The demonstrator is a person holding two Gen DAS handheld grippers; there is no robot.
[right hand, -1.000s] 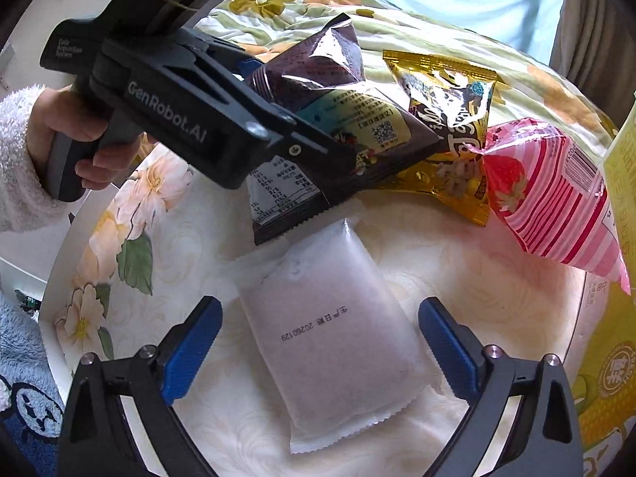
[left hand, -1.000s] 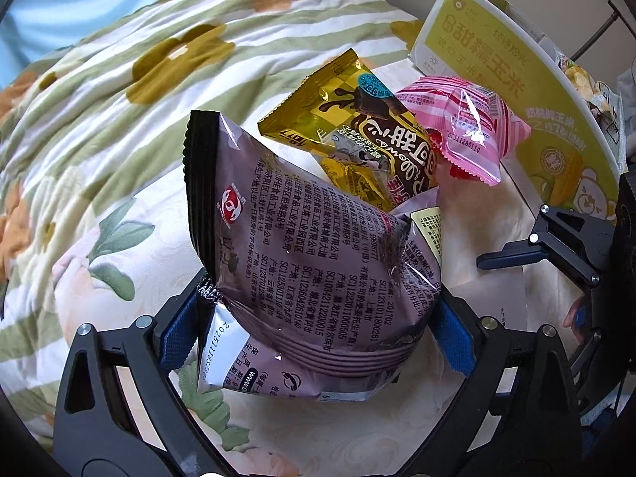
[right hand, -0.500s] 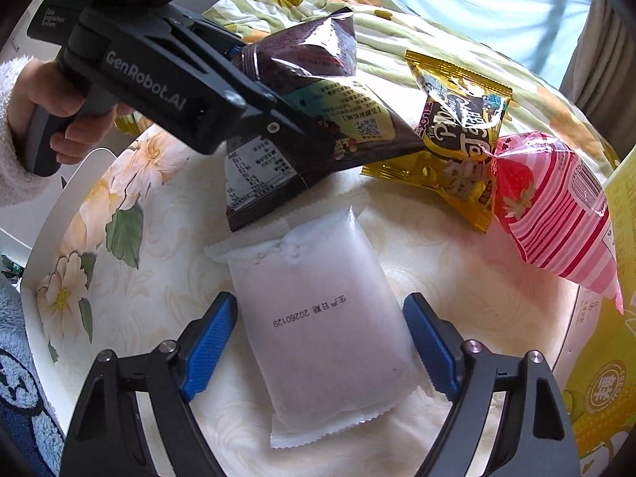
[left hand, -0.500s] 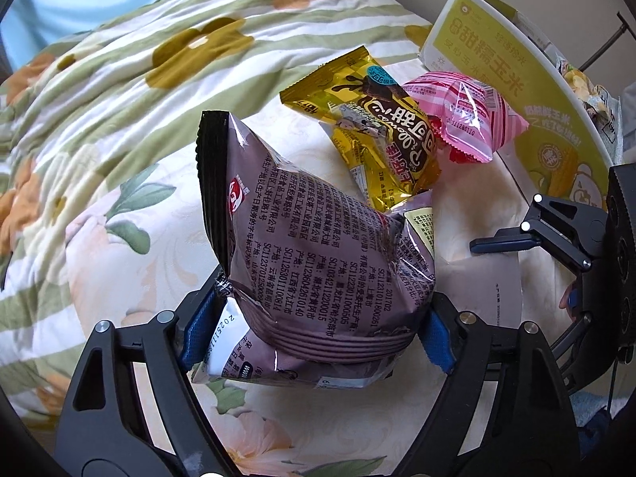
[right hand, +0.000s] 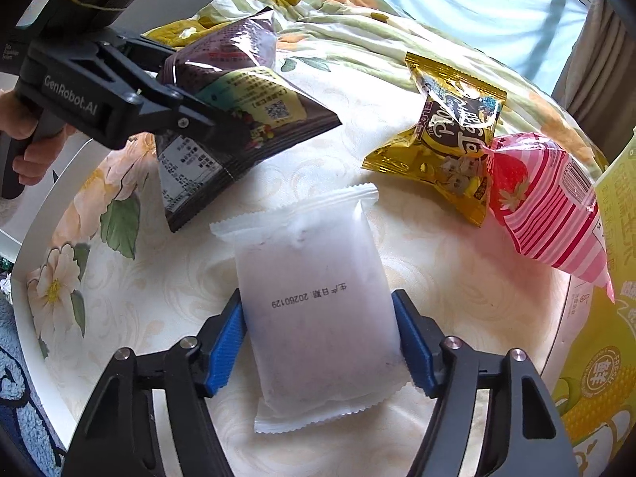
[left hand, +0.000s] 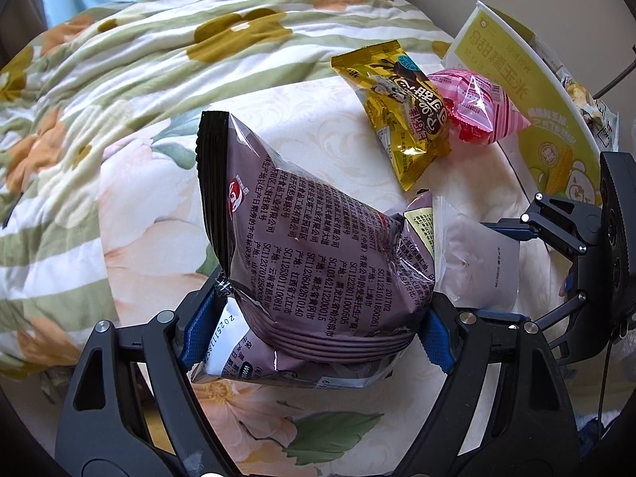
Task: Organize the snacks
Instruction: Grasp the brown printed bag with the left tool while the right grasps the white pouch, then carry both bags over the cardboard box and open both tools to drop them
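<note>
My left gripper (left hand: pixel 318 334) is shut on a purple-brown snack bag (left hand: pixel 318 246) and holds it above the floral tabletop (right hand: pixel 159 286). The right wrist view shows that bag (right hand: pixel 238 91) at upper left, tilted in the left gripper (right hand: pixel 190 111). A frosted white packet (right hand: pixel 314 278) lies flat on the tabletop. My right gripper (right hand: pixel 318 338) is closing on it, and its blue pads (right hand: pixel 230 334) touch both long edges. A gold packet (right hand: pixel 449 131) and a pink striped packet (right hand: pixel 548 206) lie together farther back on the right.
A yellow carton (left hand: pixel 536 99) printed with corn stands at the right edge of the tabletop, beside the pink packet. A green and orange floral quilt (left hand: pixel 159 59) fills the space behind. A person's hand (right hand: pixel 24 151) grips the left tool's handle.
The right jaws have closed from wide apart onto the white packet's edges. The left gripper has carried the purple bag sideways, away from the gold and pink packets.
</note>
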